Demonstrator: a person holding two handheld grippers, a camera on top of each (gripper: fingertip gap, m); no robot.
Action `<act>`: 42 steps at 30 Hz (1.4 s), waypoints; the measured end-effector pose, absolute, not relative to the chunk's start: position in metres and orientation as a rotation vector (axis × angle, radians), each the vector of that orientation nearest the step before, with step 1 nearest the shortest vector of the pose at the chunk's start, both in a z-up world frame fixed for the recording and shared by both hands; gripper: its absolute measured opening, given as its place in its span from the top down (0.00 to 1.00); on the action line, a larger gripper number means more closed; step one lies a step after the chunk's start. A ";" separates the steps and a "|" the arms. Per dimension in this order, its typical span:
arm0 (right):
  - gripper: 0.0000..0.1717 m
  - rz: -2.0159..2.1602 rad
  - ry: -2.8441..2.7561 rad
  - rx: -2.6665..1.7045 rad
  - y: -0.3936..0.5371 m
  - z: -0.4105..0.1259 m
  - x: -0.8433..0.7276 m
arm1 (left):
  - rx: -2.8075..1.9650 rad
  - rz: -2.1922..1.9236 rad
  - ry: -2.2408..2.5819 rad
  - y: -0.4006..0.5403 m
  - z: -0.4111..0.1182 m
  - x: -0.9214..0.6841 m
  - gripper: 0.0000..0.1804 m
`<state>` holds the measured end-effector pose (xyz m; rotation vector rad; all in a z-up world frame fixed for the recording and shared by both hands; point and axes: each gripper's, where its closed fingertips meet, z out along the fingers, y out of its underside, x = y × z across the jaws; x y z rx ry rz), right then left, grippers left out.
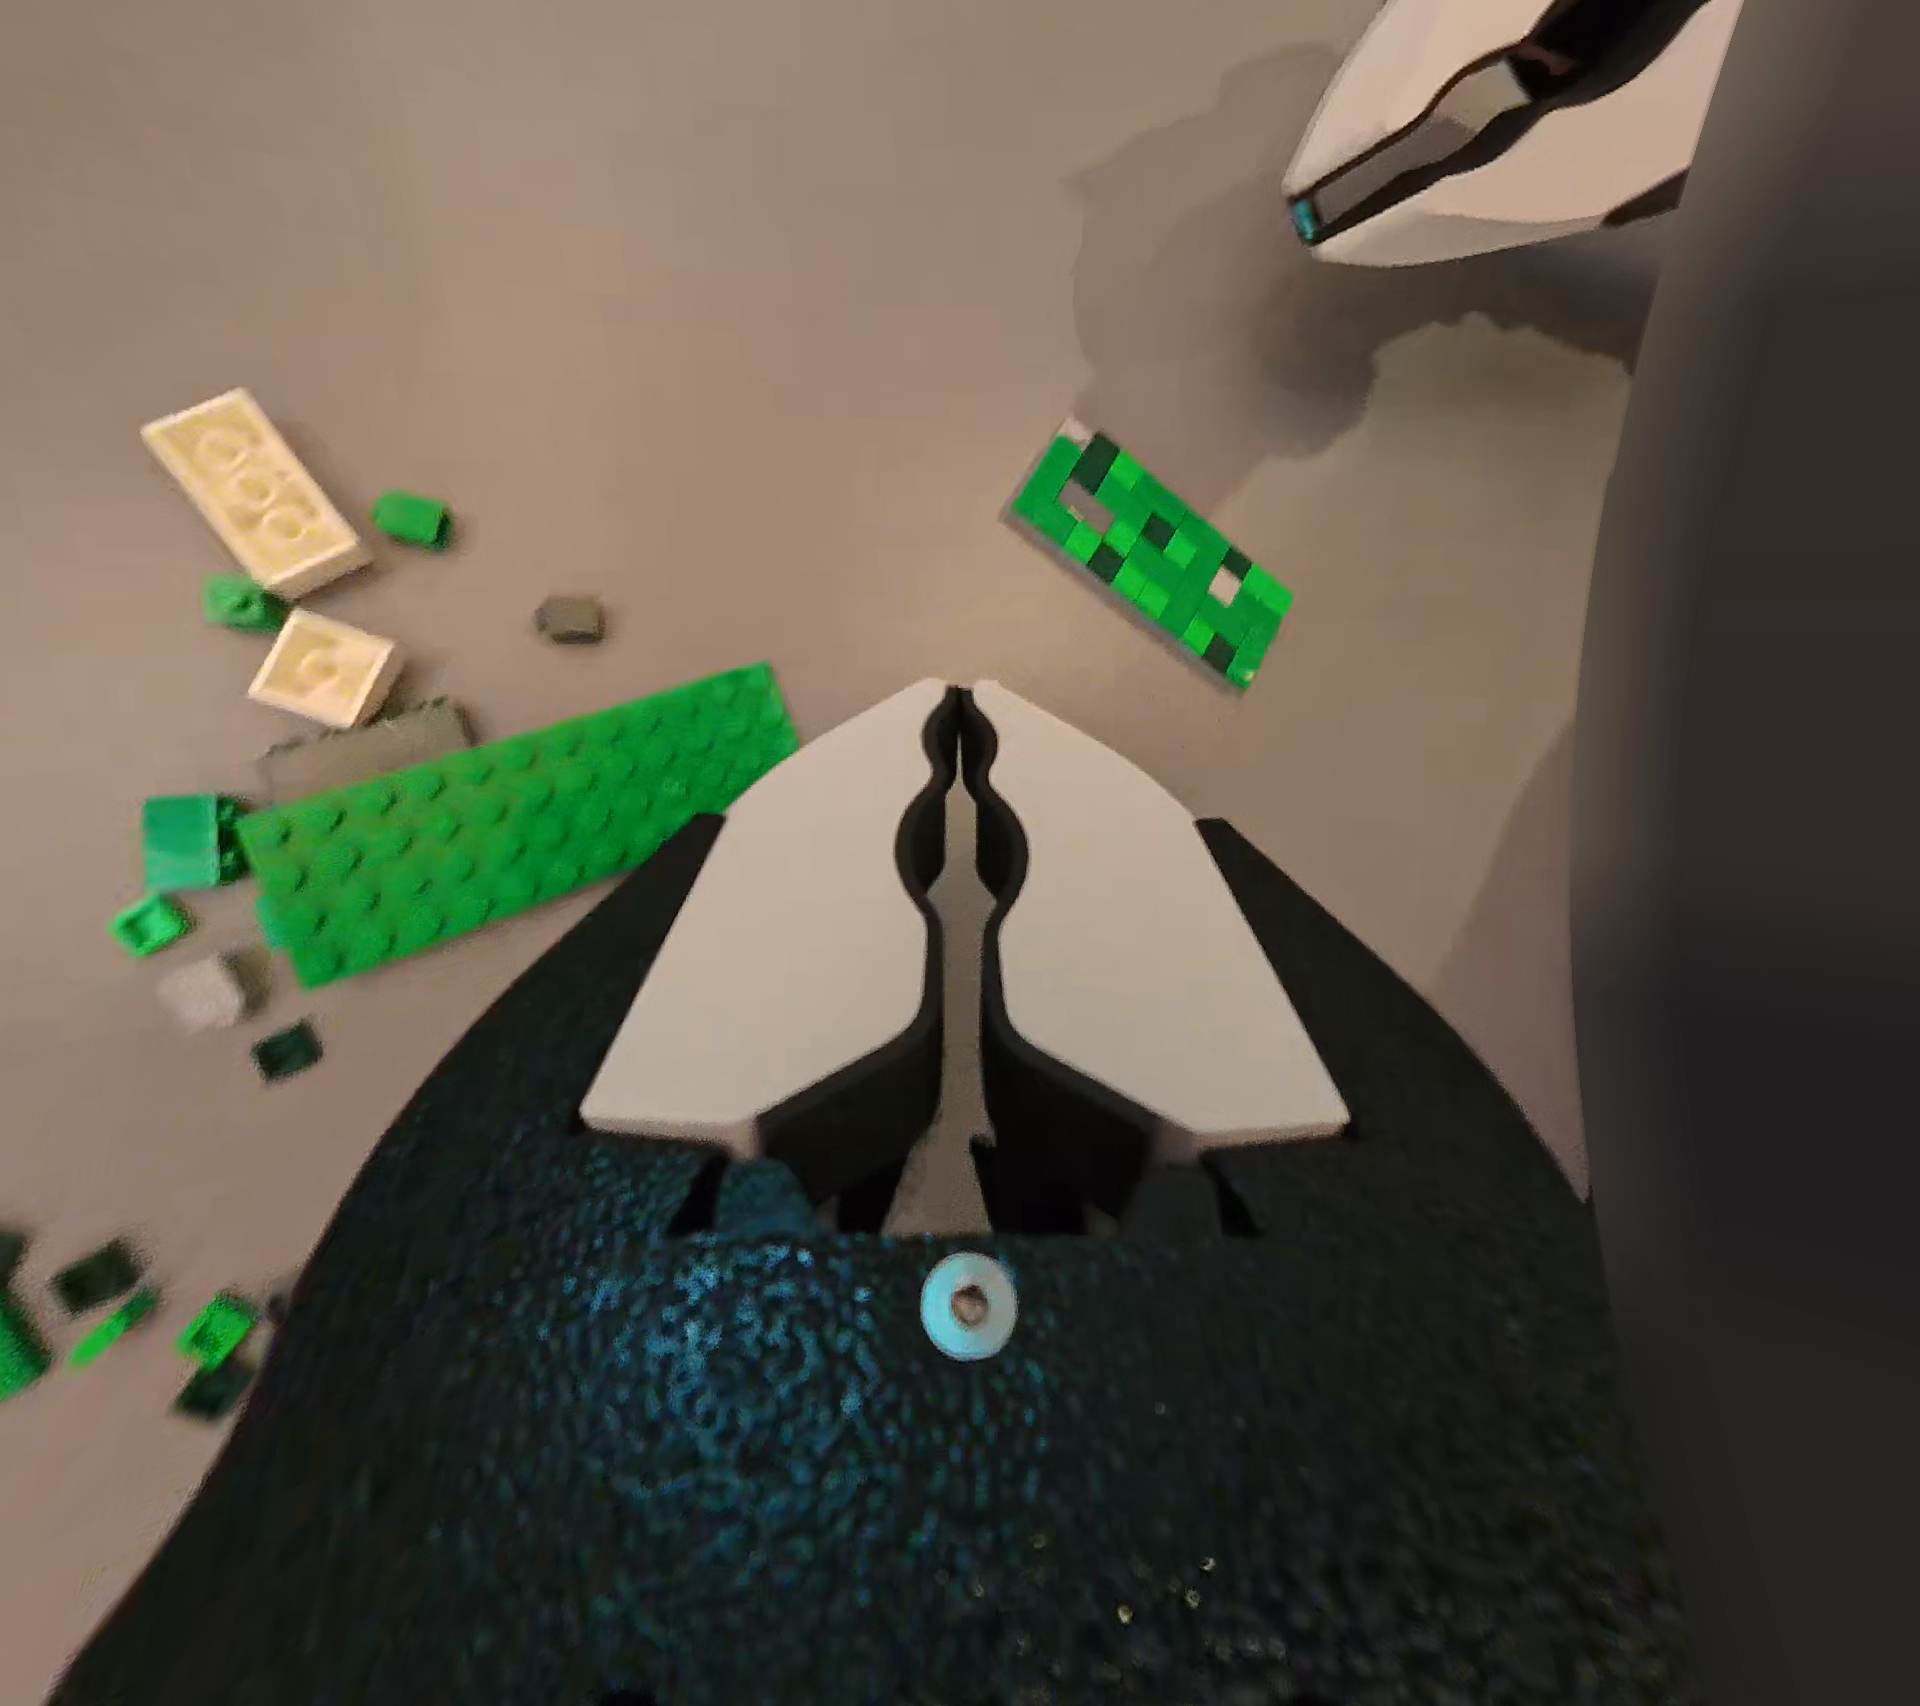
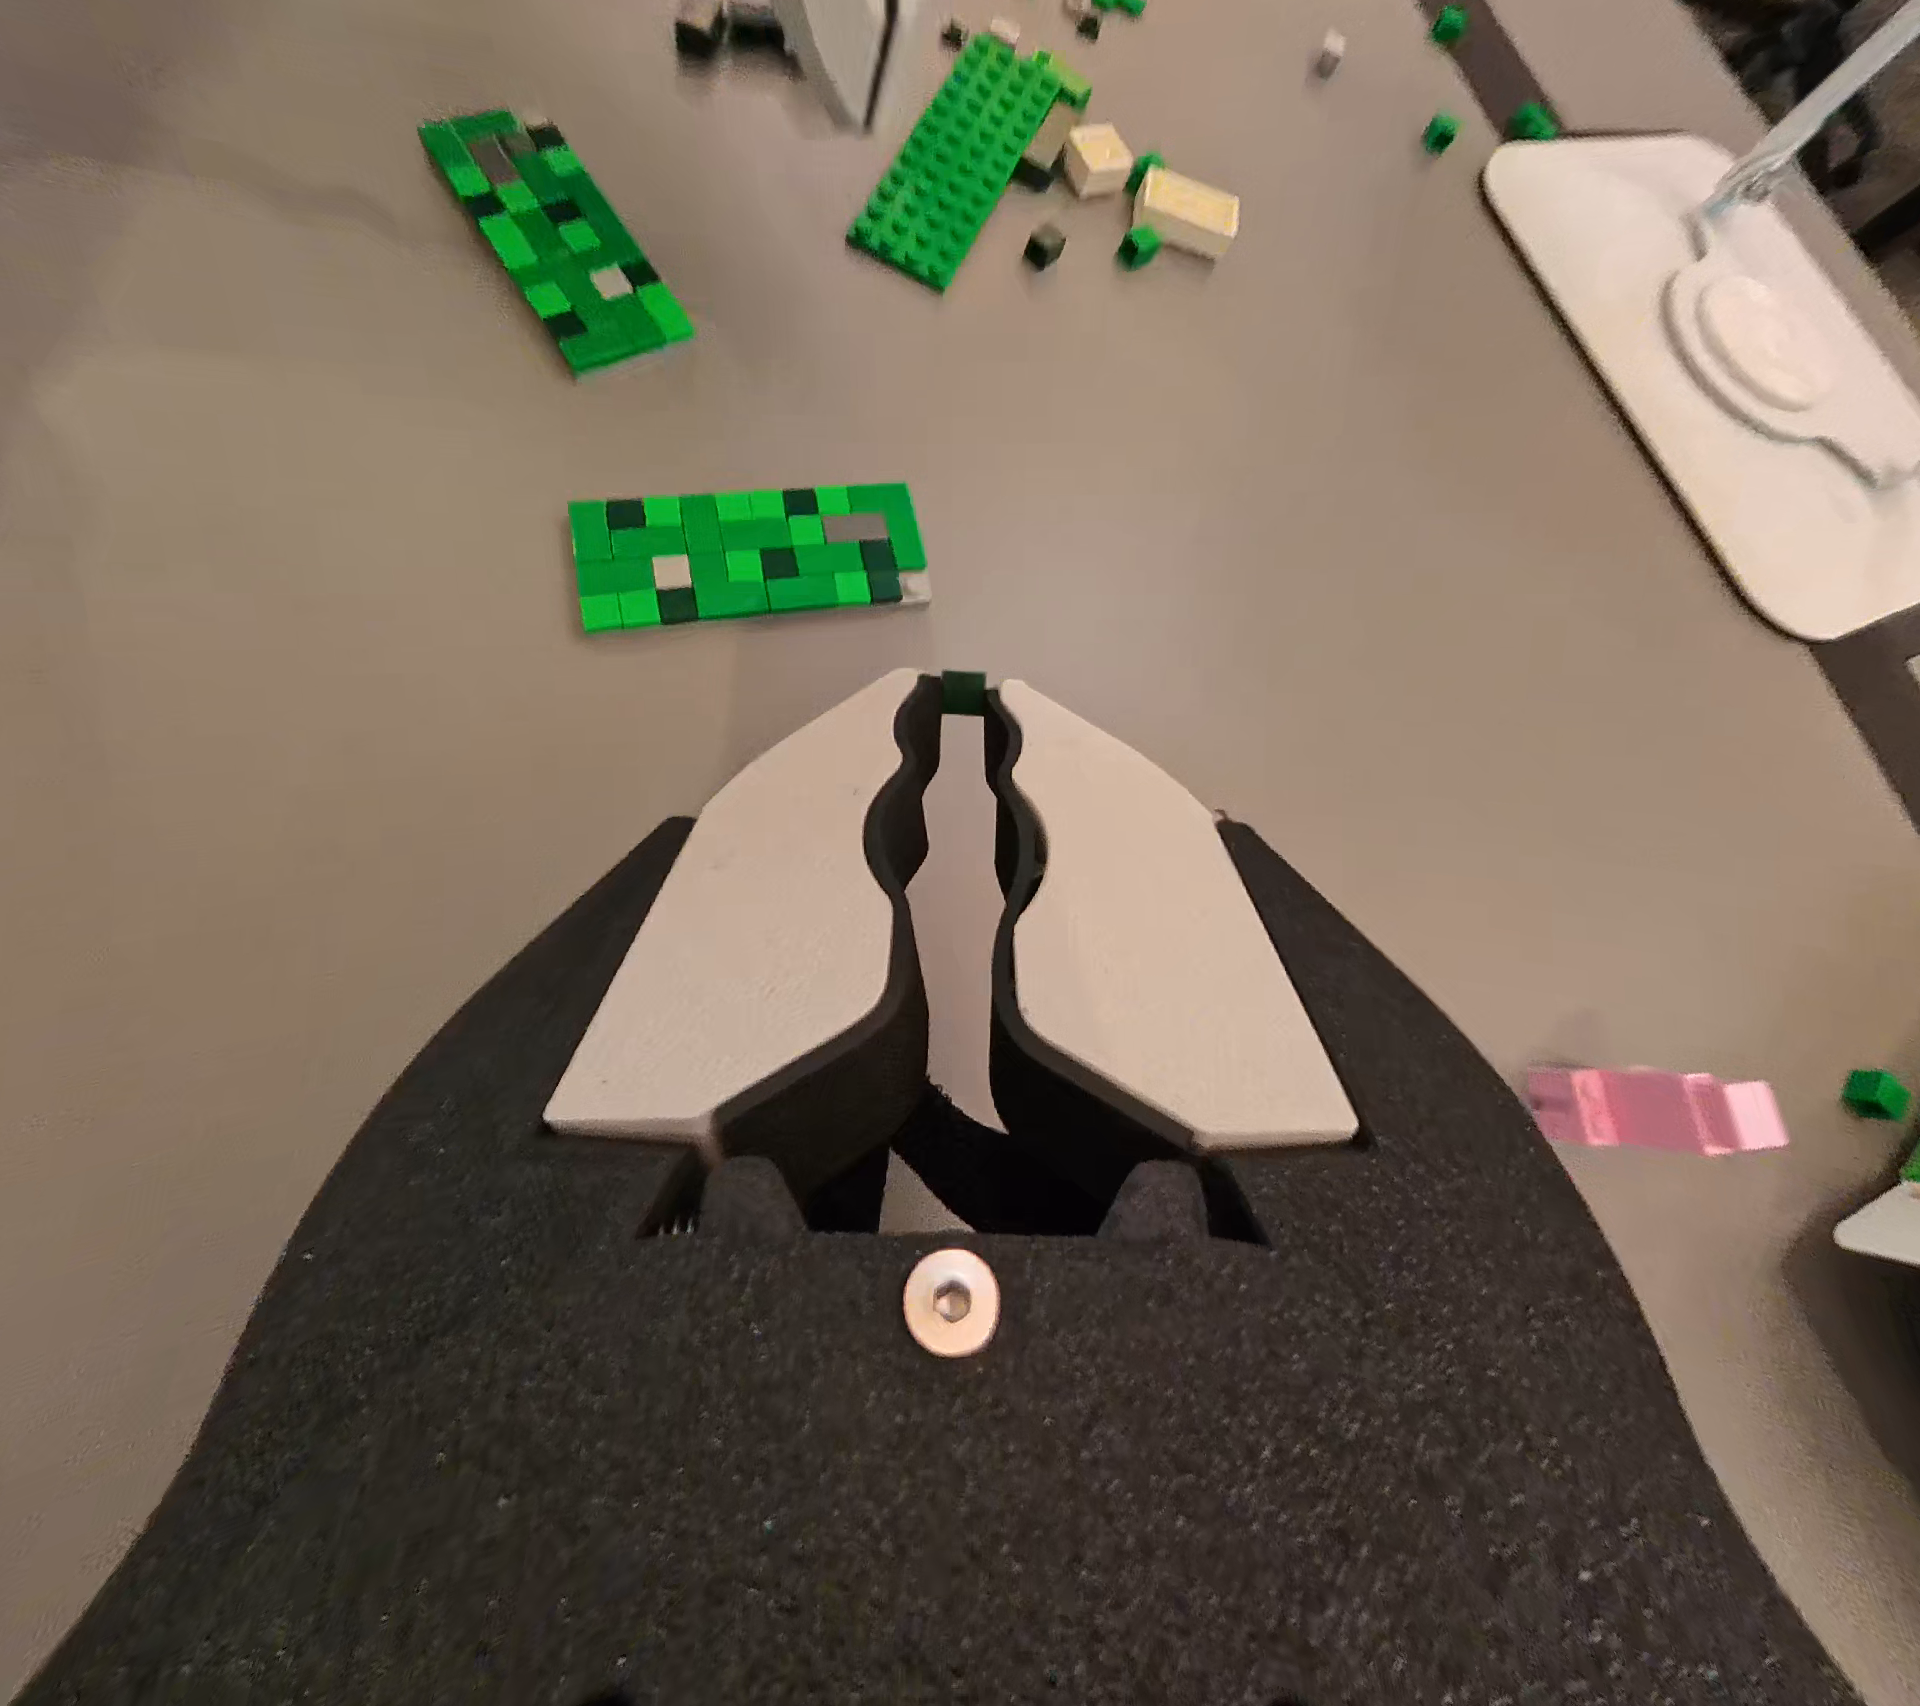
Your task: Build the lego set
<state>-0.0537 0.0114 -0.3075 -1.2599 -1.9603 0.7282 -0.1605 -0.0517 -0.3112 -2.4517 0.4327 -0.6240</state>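
Clamped between the right gripper's (image 2: 962, 688) fingertips, a small dark green tile (image 2: 962, 686) hangs above the grey table (image 2: 1195, 513), just short of the nearer tiled green plate (image 2: 743, 555). That plate shows one bare corner at its near right; a second tiled plate (image 2: 551, 243) lies beyond it. Farther off, by the studded green baseplate (image 1: 509, 825) and loose bricks (image 1: 255, 487), the left gripper (image 1: 958, 692) hangs pressed together, empty.
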 end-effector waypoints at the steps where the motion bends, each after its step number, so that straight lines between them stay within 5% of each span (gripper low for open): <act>1: 0.96 0.722 -1.975 -1.282 0.011 -0.313 -0.052 | -2.459 -0.624 0.434 -0.057 -0.311 -0.164 1.00; 30: 0.96 0.625 -2.133 -1.451 0.018 -0.340 -0.078 | -2.382 -0.936 0.562 -0.057 -0.339 -0.037 1.00; 35: 0.96 0.686 -2.089 -1.410 0.007 -0.331 -0.071 | -2.227 -0.779 0.390 -0.044 -0.301 -0.092 1.00; 42: 0.96 0.585 -2.145 -1.328 0.018 -0.336 -0.140 | -1.898 -0.016 -0.086 -0.067 -0.267 -0.266 1.00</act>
